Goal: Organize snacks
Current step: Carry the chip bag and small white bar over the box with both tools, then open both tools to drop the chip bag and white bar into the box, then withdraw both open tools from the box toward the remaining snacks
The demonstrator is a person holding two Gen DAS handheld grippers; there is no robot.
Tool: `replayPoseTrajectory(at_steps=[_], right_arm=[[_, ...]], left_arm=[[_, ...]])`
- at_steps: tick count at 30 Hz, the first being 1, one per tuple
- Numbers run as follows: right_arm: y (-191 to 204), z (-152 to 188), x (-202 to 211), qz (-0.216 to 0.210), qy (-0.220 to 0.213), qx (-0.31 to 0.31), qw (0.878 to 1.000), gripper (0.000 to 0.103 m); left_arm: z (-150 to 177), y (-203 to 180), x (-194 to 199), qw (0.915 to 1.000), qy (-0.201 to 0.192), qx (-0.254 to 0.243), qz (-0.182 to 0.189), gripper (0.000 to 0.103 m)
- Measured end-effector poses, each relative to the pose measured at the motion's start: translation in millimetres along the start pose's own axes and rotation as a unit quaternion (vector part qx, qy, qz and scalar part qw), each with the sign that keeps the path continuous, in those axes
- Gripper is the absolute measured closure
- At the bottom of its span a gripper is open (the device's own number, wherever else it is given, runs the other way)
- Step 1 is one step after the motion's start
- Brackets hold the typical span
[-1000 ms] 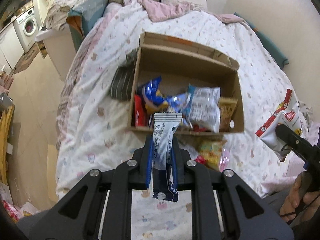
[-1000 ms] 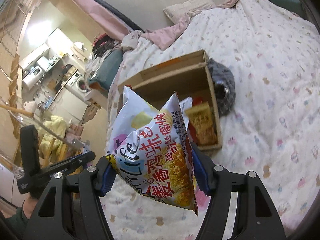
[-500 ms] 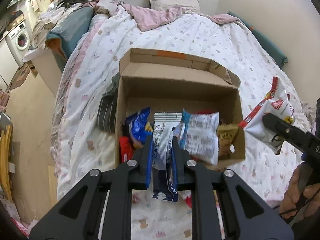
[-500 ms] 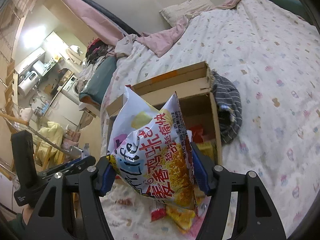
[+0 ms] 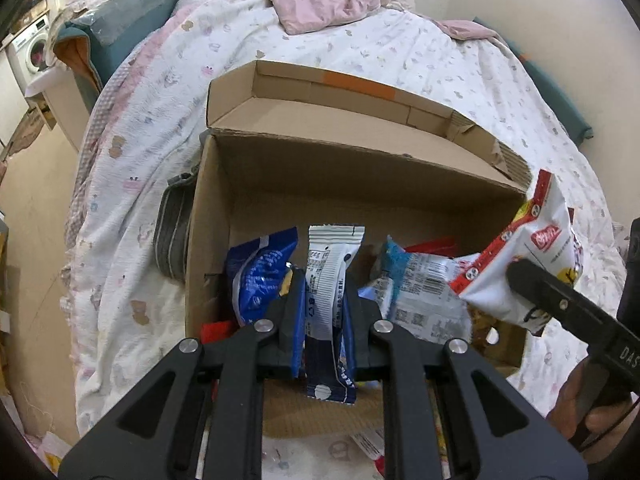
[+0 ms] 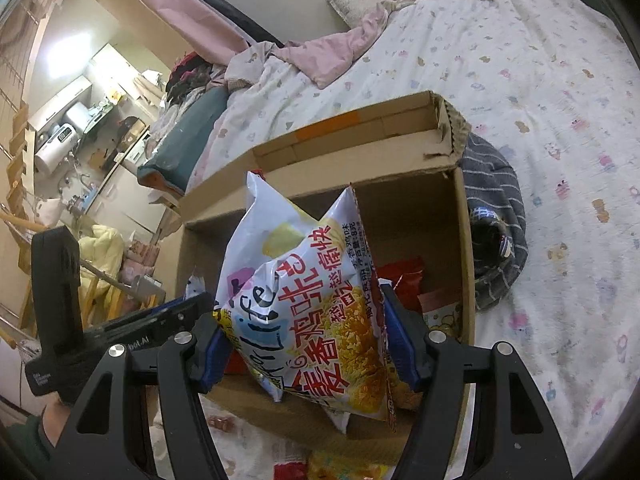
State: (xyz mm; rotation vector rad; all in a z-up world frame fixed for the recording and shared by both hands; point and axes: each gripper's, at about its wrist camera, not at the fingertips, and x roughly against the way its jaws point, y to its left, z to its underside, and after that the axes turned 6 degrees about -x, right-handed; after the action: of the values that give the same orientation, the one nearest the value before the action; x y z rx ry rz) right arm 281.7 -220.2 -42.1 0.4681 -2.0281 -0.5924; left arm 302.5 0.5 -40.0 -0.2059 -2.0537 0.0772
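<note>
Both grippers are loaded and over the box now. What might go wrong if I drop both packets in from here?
1. The chip bag in the right gripper hangs over the box's near wall; released here, it may fall outside.
2. The left gripper and right gripper are close together and could collide.
3. The slim packet might land on the blue packet and slide out.

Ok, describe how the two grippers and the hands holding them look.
Both grippers, left gripper and right gripper, are matte black frames with silver screws and blue finger pads. White lettering marks the handles. The bare right hand shows; a dark green sleeve covers the left wrist.
</note>
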Motion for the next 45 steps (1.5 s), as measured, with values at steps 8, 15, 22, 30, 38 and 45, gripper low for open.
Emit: replayPoseTrajectory(at_steps=[8,15,22,30,38,45], right_arm=[[-9,2,-17,-0.023,0.029,-0.03,0.999,0.034],[0,1,-30,-0.013,0.025,-0.025,0.999,0.016],[7,3,-27,-0.015,0.019,-0.003,1.0,0.011],[1,-2,-17,-0.019,0.007,-0.013,1.0,0.01],[11,-3,-5,0.063,-0.031,0.033,0.997,0.003],[11,2,4,0.057,-0.027,0.041,0.997,0.003]], left_arm=[[0,12,-20,0.998,0.036,0.033,0.041,0.09],[0,0,-14,0.9996,0.025,-0.006,0.009,0.074],[3,0,-5,0.9996,0.026,-0.008,0.012,0.031],[3,5,-9,0.999,0.034,0.012,0.026,0.031],[6,3,-5,0.9992,0.029,0.012,0.026,0.031],[14,3,6,0.9991,0.02,0.026,0.026,0.031]])
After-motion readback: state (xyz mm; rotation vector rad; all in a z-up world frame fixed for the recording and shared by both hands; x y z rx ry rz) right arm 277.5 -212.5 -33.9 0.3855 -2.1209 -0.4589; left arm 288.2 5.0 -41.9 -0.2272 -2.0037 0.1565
